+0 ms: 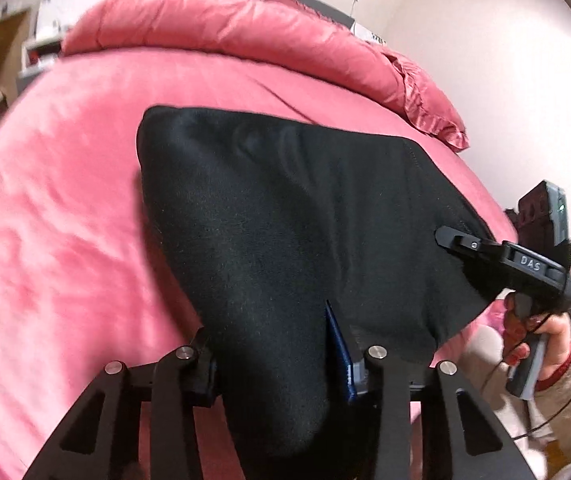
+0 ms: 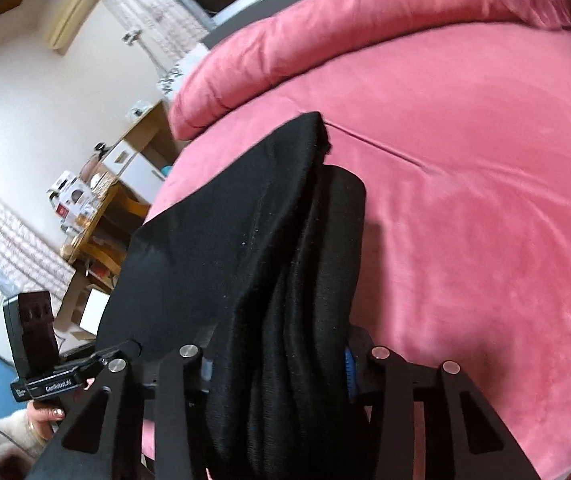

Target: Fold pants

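Pants [image 1: 285, 216], black, bunch between the left claw [image 1: 277, 364] fingers, pinched and lifted off the pink bed [image 1: 65, 208] for folding. Right wrist view: right claw [image 2: 281, 356] pinches another edge, stretching fabric ahead.

Raised letters reading "DAS" show up on the black body of the right tool [image 1: 451, 240], seen from the left wrist view, light grey on the dark casing just behind its fingers. Over in the right wrist view, the left tool [image 2: 135, 346] carries a line of small pale lettering along its side, but it's too blurred and small to make out. The boxes [image 2: 71, 196] on the wooden shelf by the wall have printed faces, nothing legible there either.
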Action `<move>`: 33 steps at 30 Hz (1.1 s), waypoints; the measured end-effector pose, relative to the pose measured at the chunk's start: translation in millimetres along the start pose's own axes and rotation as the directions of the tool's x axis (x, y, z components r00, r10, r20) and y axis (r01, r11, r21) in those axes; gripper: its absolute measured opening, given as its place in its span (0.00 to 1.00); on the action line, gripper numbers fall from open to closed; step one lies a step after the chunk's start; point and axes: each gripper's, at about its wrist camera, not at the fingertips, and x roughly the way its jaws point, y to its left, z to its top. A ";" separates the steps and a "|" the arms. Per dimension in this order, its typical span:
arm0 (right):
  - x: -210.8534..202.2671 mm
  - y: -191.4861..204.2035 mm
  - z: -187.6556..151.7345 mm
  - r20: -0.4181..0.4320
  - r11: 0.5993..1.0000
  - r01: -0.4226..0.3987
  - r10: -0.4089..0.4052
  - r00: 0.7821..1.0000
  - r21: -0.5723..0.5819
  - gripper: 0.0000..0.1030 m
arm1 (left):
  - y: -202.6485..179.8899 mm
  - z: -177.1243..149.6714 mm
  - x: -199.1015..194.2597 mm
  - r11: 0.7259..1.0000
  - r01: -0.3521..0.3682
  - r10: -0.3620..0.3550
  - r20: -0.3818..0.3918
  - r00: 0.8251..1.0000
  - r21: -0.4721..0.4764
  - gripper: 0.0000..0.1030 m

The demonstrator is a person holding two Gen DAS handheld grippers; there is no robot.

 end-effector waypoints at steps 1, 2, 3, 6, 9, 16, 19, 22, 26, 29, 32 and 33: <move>5.5 7.4 4.2 0.006 1.000 -0.009 0.009 1.000 -0.012 0.42 | 3.8 3.9 -5.5 1.000 -0.019 0.019 0.017 1.000 0.011 0.42; 9.3 10.6 6.6 0.012 1.000 -0.017 0.017 1.000 -0.016 0.42 | 9.4 8.2 -10.7 0.999 -0.030 0.030 0.036 0.999 0.015 0.42; 14.2 14.4 10.7 0.020 0.999 -0.029 0.030 0.999 -0.020 0.42 | 15.7 12.8 -14.1 0.999 -0.037 0.036 0.050 0.998 0.014 0.42; 36.5 28.9 29.7 0.037 0.998 -0.054 0.056 0.998 -0.040 0.42 | 36.5 32.0 -16.9 0.998 -0.067 0.066 0.079 0.995 0.013 0.42; 65.0 43.0 52.1 0.051 0.997 -0.056 0.059 0.997 -0.059 0.42 | 56.6 56.5 -13.7 0.993 -0.116 0.114 0.106 0.988 0.014 0.42; 126.4 64.7 104.5 0.100 0.996 -0.060 0.067 0.993 -0.070 0.42 | 104.8 117.5 8.1 0.983 -0.183 0.177 0.146 0.973 0.031 0.43; 151.7 59.2 118.9 0.098 0.996 -0.027 0.035 0.995 -0.080 0.43 | 126.1 133.7 32.3 0.982 -0.185 0.179 0.124 0.976 0.036 0.44; 182.4 41.6 120.5 0.024 0.996 0.042 -0.040 0.999 -0.073 0.51 | 150.9 130.9 56.0 0.983 -0.181 0.180 0.088 0.980 0.009 0.57; 182.3 23.9 109.4 0.056 0.997 0.014 -0.010 0.998 -0.072 0.59 | 163.2 112.7 55.4 0.987 -0.163 0.163 0.188 0.969 -0.015 0.72; 179.0 29.6 108.0 0.069 0.994 0.058 -0.052 0.996 -0.092 0.66 | 158.0 100.4 46.5 0.978 -0.205 0.207 0.229 0.951 -0.032 0.72; 161.0 35.8 104.2 0.096 0.992 0.117 -0.113 0.989 -0.039 0.68 | 141.6 93.0 28.4 0.962 -0.259 0.272 0.242 0.931 -0.086 0.69; 150.2 41.3 98.3 0.120 0.991 0.129 -0.123 0.985 -0.043 0.68 | 135.9 86.4 22.3 0.965 -0.245 0.260 0.261 0.930 -0.089 0.69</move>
